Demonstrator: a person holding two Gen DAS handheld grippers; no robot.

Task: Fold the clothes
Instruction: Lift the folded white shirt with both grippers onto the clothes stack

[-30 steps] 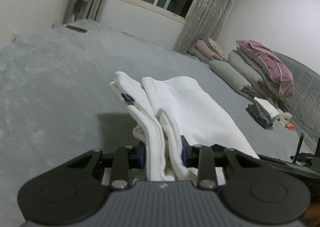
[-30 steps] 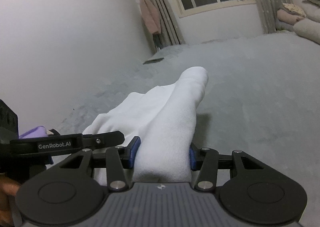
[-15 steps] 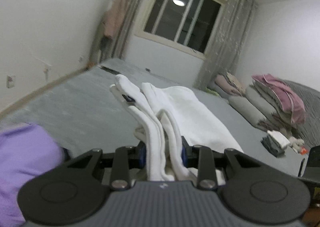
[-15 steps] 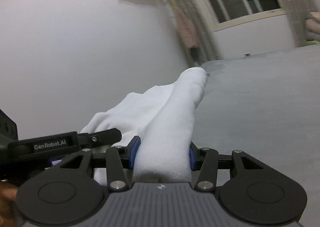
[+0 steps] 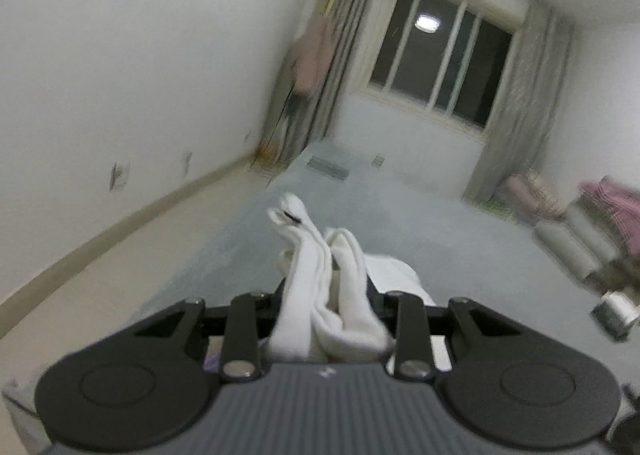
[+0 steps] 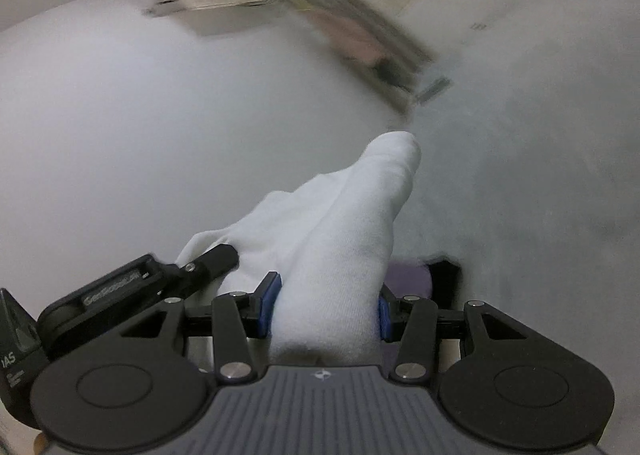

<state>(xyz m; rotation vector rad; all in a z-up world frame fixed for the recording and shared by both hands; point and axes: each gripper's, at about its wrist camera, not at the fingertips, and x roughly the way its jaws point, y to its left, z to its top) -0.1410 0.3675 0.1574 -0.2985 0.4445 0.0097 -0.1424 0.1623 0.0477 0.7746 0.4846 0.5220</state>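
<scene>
A white garment [image 5: 324,287] is held up off the grey bed by both grippers. My left gripper [image 5: 328,303] is shut on bunched folds of it; the folds stick up and forward, with a small dark tag near their tip. My right gripper [image 6: 326,307] is shut on a thick fold of the same white garment [image 6: 340,223], which points up and away. The left gripper's finger [image 6: 208,263] shows at the left of the right wrist view, touching the cloth.
The grey bed cover [image 5: 420,223] stretches to the window wall [image 5: 440,63]. A beige floor strip [image 5: 132,251] runs along the left wall. Stacked pillows and a pink quilt [image 5: 600,215] lie at the right. A purple garment [image 6: 408,275] shows below the right gripper.
Both grippers have lifted and tilted upward with the white garment, so the views now show more wall and window. The purple garment has dropped out of the left view.
</scene>
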